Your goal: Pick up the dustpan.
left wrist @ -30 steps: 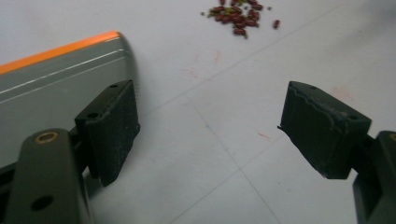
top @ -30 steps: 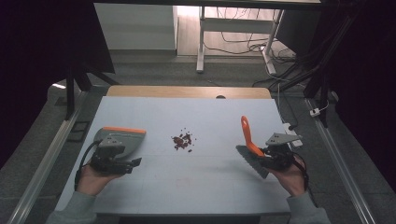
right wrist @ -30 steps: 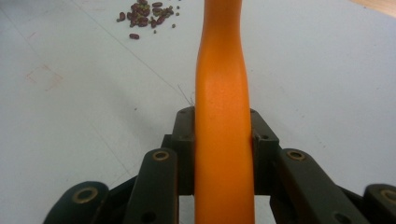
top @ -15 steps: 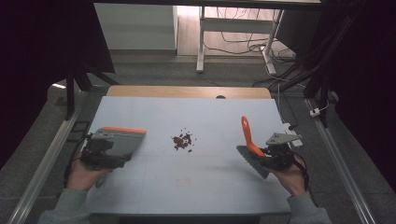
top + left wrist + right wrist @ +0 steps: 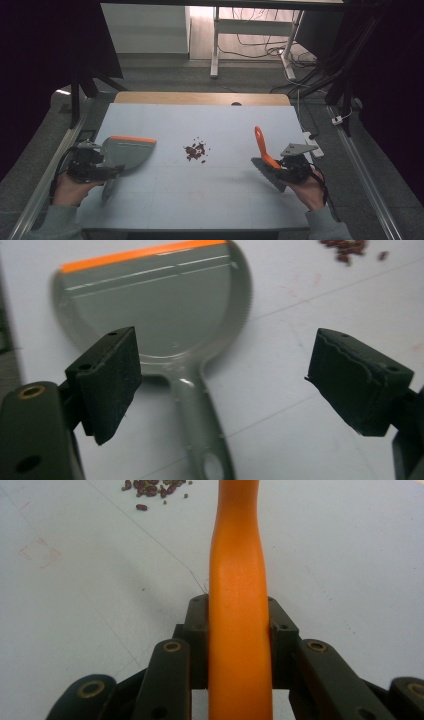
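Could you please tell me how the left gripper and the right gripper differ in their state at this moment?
The left gripper has its jaws wide apart above the grey plastic dustpan with the orange lip, gripping nothing; the right gripper is shut on the orange brush handle. The dustpan lies flat on the pale blue table, while the brush is raised in the jaws. Both grippers are hand-held near the table's front.

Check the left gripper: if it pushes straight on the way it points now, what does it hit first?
Most likely the dustpan. The left gripper has its jaws open, astride the grey handle, aimed at the pan and its orange lip. Height above the handle is unclear, so it may meet the handle first.
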